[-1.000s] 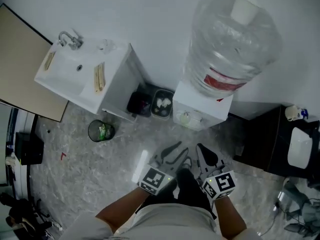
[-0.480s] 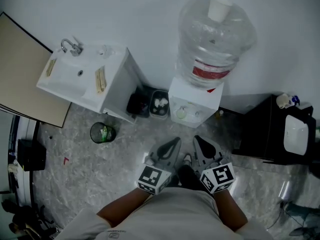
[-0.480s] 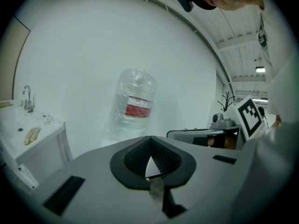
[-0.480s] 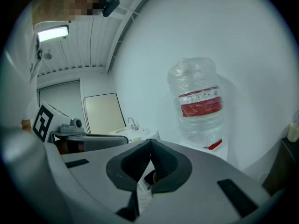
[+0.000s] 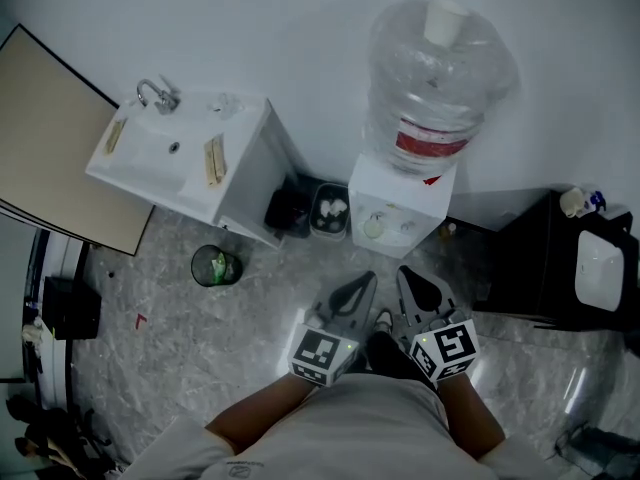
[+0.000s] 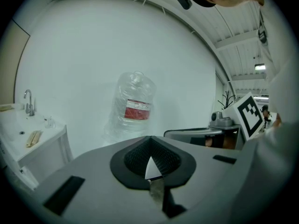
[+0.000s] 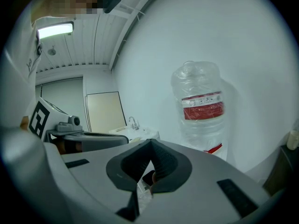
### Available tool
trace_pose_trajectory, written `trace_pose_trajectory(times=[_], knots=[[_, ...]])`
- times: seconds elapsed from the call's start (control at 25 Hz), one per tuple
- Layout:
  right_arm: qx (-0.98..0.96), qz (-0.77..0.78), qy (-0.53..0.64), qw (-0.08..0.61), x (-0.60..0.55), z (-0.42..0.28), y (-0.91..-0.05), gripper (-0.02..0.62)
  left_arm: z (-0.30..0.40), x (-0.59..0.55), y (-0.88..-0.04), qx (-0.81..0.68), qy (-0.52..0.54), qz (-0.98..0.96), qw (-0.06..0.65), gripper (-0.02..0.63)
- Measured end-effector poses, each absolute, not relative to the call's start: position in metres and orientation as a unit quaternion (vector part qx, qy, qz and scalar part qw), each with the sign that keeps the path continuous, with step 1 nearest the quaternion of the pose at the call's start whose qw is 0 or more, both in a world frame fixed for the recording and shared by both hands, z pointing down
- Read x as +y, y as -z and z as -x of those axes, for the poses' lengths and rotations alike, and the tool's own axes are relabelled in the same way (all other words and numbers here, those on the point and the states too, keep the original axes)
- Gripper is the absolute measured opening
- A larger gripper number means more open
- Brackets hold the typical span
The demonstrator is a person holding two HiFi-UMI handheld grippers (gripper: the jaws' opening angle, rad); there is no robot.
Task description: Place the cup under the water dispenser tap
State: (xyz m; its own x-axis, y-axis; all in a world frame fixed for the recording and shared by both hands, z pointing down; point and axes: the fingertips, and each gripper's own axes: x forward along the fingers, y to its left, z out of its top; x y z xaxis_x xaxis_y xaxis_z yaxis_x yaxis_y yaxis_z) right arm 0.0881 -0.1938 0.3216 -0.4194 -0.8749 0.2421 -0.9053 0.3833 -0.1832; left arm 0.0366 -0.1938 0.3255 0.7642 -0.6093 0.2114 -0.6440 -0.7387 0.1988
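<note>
Cup [image 5: 447,20], white, looks perched on the very top of the water bottle [image 5: 440,98], high above the dispenser [image 5: 398,208] and its taps. Both claws hang well short of it. The left gripper [image 5: 366,278] is pressed together and empty, and so is the right gripper [image 5: 405,272]. Danger ahead: reach in with jaws not spread and a bump sends the cup off that rounded top, down behind the dispenser. Pinch too hard and it likely crumples.

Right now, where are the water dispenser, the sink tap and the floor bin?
water dispenser [image 5: 396,200]: head view, white cabinet below the bottle.
sink tap [image 5: 155,94]: head view, curved spout.
floor bin [image 5: 195,266]: head view, left rim.
</note>
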Motion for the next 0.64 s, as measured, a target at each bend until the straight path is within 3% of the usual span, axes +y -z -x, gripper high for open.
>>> trace_pose_trajectory(times=[0.64], knots=[[-0.833, -0.529, -0.148, 0.061, -0.1890, -0.0849, -0.3320, 0.014, -0.0423, -0.1882, -0.3308, -0.332, -0.065, -0.932, 0.131, 0.005]])
